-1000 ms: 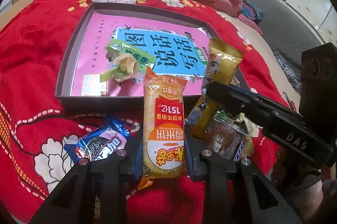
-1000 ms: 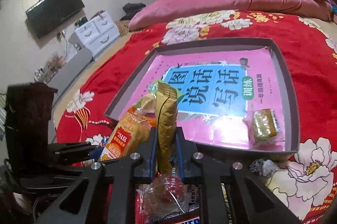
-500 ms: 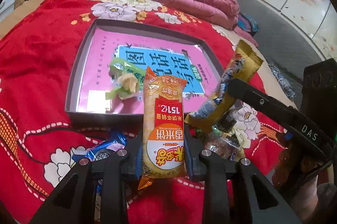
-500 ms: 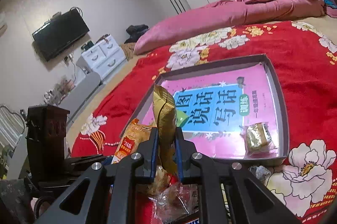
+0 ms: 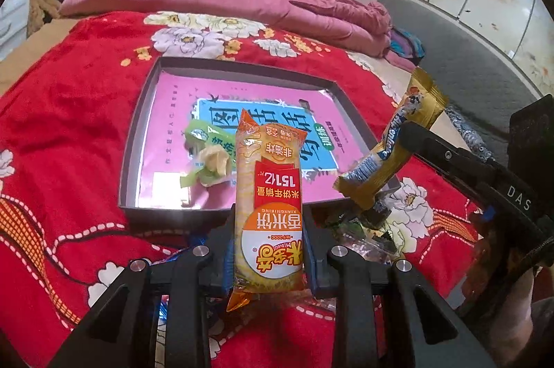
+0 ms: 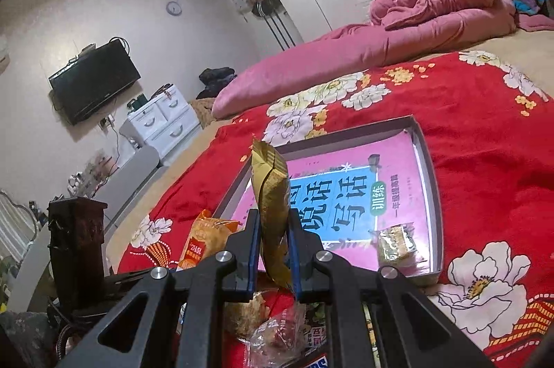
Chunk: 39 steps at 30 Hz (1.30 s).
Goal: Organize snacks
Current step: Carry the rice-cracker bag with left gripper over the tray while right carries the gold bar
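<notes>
Nearest, the left gripper (image 5: 268, 243) pinches the orange rice-cracker pack (image 5: 268, 212) low on its body; it stands upright above the red blanket (image 5: 69, 132). It looks light, crinkly and brittle inside, so a gentle side grip suits. The right gripper (image 6: 273, 247) clamps the gold bar (image 6: 271, 195) edgewise, thin and slippery. Beyond lies the tray (image 5: 138, 111), holding a green-wrapped snack (image 5: 207, 156).

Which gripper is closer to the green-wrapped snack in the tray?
Left. The left gripper hangs just before the green-wrapped snack at the tray's near edge; the right gripper sits off toward the opposite side.
</notes>
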Each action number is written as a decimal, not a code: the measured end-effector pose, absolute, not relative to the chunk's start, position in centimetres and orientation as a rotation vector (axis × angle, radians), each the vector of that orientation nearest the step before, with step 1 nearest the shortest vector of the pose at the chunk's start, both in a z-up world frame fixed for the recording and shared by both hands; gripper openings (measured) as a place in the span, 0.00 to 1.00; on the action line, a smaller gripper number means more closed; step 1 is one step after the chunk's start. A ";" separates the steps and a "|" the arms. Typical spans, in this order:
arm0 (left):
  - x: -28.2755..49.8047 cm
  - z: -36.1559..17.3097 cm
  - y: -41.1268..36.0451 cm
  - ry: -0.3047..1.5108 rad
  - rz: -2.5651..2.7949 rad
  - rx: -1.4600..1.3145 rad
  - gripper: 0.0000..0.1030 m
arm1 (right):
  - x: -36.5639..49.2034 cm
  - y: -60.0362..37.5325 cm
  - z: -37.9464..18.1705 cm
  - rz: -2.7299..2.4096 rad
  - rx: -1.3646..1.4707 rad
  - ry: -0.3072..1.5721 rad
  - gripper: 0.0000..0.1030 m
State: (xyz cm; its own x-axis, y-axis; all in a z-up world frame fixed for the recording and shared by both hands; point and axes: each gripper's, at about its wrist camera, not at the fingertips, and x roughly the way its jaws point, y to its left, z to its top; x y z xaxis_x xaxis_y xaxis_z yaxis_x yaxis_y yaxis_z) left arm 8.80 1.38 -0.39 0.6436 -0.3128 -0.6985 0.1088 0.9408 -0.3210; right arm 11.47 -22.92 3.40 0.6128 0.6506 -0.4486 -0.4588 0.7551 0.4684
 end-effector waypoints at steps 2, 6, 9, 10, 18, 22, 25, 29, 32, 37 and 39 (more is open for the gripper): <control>8.8 -0.3 1.5 0.831 -0.236 -0.257 0.31 | 11.4 -23.1 3.5 0.642 0.323 0.632 0.15; 9.0 -0.3 1.8 0.827 -0.219 -0.257 0.31 | 11.5 -23.4 3.5 0.628 0.329 0.629 0.15; 9.2 -0.2 2.1 0.822 -0.209 -0.263 0.31 | 11.6 -23.3 3.4 0.620 0.324 0.633 0.15; 9.3 -0.2 2.2 0.819 -0.206 -0.264 0.31 | 11.6 -23.3 3.4 0.616 0.325 0.633 0.15; 10.1 -0.3 3.1 0.807 -0.186 -0.317 0.31 | 12.0 -23.7 3.2 0.572 0.359 0.629 0.15; 10.5 -0.2 2.8 0.797 -0.182 -0.307 0.31 | 12.1 -23.7 3.3 0.561 0.366 0.617 0.15; 10.8 -0.2 2.7 0.795 -0.179 -0.298 0.31 | 12.4 -23.6 3.1 0.557 0.369 0.622 0.15; 11.1 -0.1 2.6 0.782 -0.176 -0.283 0.31 | 12.7 -23.4 3.0 0.549 0.368 0.627 0.15; 11.4 -0.2 2.5 0.778 -0.174 -0.276 0.31 | 12.7 -23.4 2.9 0.543 0.367 0.630 0.15; 12.1 -0.3 2.4 0.776 -0.179 -0.282 0.31 | 12.7 -23.1 2.9 0.529 0.367 0.633 0.15; 12.3 -0.4 2.2 0.776 -0.180 -0.275 0.31 | 12.8 -23.1 2.8 0.523 0.369 0.633 0.15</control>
State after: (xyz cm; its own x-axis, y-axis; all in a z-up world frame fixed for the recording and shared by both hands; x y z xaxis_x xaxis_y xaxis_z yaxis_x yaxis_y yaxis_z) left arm 12.34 2.23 -0.45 0.7010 -0.2602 -0.6640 0.0594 0.9491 -0.3092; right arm 12.84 -23.15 2.83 0.6850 0.5645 -0.4606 -0.3464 0.8085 0.4758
